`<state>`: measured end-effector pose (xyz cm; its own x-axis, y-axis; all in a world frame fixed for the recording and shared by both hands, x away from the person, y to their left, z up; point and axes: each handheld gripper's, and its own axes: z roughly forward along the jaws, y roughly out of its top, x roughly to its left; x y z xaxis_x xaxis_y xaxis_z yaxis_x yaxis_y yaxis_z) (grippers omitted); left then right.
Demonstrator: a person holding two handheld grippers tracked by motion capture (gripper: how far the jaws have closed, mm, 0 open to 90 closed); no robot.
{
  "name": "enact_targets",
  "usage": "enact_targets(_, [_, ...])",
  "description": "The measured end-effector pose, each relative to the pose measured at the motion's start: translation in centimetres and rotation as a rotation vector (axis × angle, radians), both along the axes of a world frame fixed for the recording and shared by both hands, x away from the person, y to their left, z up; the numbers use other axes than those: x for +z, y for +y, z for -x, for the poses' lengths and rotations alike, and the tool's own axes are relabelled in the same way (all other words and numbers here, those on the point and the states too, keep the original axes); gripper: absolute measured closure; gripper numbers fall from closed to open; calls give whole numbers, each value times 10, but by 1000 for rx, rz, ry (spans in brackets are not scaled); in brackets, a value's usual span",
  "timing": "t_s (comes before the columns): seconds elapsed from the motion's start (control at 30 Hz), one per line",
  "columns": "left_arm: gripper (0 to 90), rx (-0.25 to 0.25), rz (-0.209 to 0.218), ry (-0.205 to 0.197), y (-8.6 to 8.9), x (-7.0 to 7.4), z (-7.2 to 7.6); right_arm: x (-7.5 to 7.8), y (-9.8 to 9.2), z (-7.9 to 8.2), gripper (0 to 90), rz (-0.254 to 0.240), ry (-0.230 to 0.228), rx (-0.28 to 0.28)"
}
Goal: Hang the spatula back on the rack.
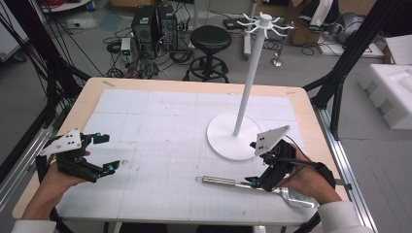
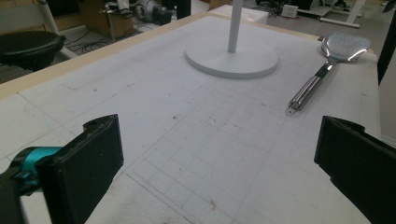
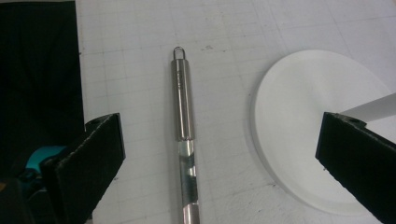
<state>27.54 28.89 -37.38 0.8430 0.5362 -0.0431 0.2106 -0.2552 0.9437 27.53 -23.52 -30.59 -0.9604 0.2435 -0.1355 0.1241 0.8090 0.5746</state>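
Spatula (image 3: pixel 183 121) was seen lying flat on the surface (image 1: pixel 160 145), directly below the right tool (image 1: pixel 254 163), jaws spread wide, untouched. Left tool (image 1: pixel 106 153) was held open, well apart.

A: Anyone spot a brand or label anywhere here?

B: Nope. The spatula (image 3: pixel 183 100) handle has some tiny marking, way too blurry to read. The table mat (image 1: pixel 160 126) just has plain grid lines, no numbers.
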Motion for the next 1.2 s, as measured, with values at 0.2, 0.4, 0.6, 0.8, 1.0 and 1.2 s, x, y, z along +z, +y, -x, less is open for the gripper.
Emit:
enact_targets(0.2, [17, -1, 12, -2, 1, 0, 0, -5, 5, -3, 5, -25, 15, -6])
enact_targets(0.4, [17, 0, 16, -3, 3, 0, 0, -13, 19, -6, 5, -17, 29, -14])
enact_targets(0.6, [17, -6, 25, -6, 4, 1, 0, -23, 32, -10, 5, -15, 56, -3])
enact_targets(0.8, [17, -4, 28, -5, 4, 1, 0, -35, 44, -13, 5, -2, 72, -4])
enact_targets(1.0, [17, -6, 28, -6, 4, 1, 0, -48, 56, -15, 17, 5, 85, 8])
enact_targets(1.2, [17, -7, 30, -8, 4, 1, 0, -60, 67, -18, 19, 32, 96, 14])
